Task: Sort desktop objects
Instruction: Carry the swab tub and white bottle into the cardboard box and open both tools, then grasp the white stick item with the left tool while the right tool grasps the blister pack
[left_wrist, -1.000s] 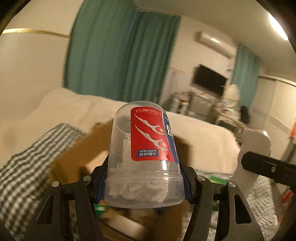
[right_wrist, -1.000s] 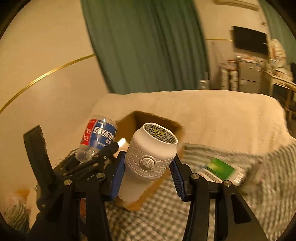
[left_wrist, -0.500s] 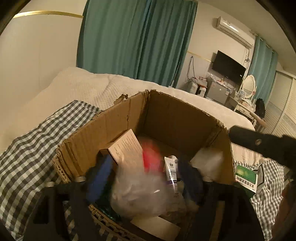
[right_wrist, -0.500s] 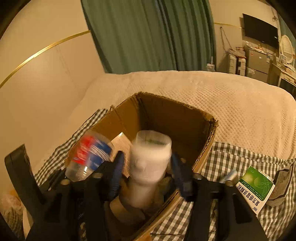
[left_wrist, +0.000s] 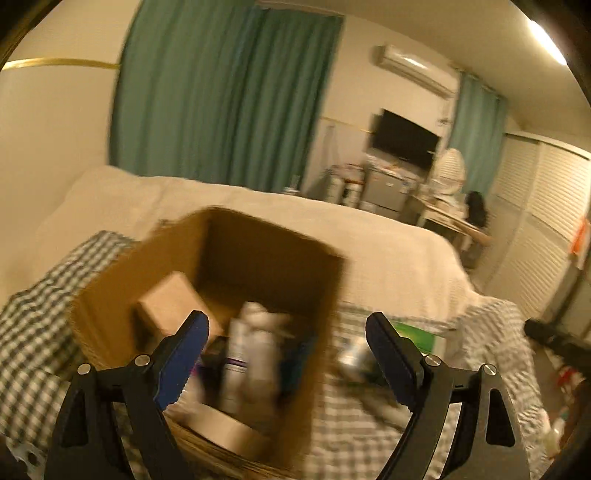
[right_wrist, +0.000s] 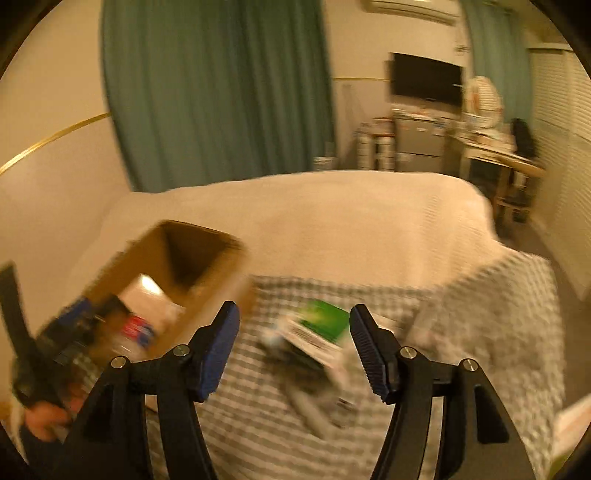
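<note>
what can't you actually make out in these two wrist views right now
- Items inside the cardboard box, left wrist view: motion blur smears them.
- Green-and-white packet print, right wrist view: blurred.
- Objects under that packet: blurred, partly covered.
- Box's near side, right wrist view: hidden by the left gripper.

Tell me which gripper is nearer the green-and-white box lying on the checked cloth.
Right. The right gripper hangs open directly over the green-and-white box, which sits between its jaws. The left gripper is open above the cardboard box, with the green box off to its right.
</note>
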